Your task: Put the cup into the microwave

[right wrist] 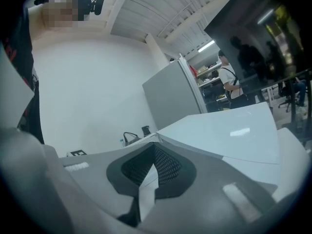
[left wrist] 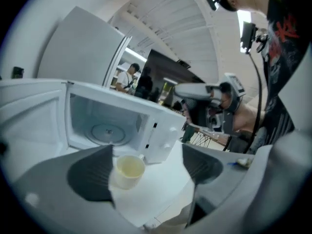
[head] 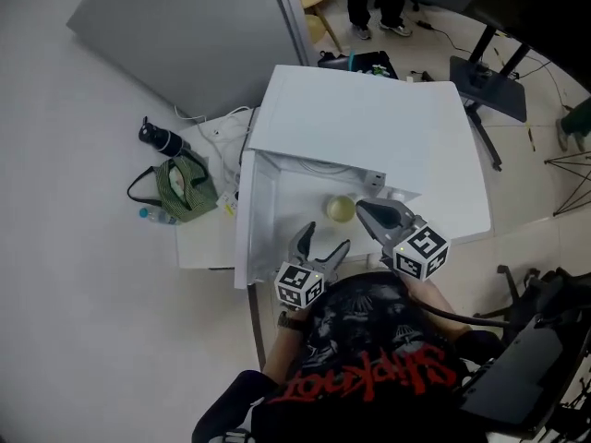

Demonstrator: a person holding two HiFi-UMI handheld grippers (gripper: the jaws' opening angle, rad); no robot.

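A pale yellow cup (head: pixel 340 209) stands on the white table (head: pixel 466 201) just in front of the open white microwave (head: pixel 360 127). In the left gripper view the cup (left wrist: pixel 127 169) sits between my left gripper's (left wrist: pixel 146 152) spread jaws, nearer the left pad, and neither pad presses on it. Behind it the microwave (left wrist: pixel 161 130) shows its empty cavity and glass turntable (left wrist: pixel 108 130). The left gripper (head: pixel 326 238) is open, just short of the cup. My right gripper (head: pixel 363 207) is shut and empty to the right of the cup; in its own view the right gripper (right wrist: pixel 155 147) points over the microwave's top (right wrist: pixel 234 130).
The microwave door (head: pixel 242 238) swings out to the left. A green bag (head: pixel 185 187) and a black bottle (head: pixel 159 138) lie on the floor at left. A grey partition (head: pixel 203 35) stands behind. A black stand (head: pixel 489 77) is at the far right.
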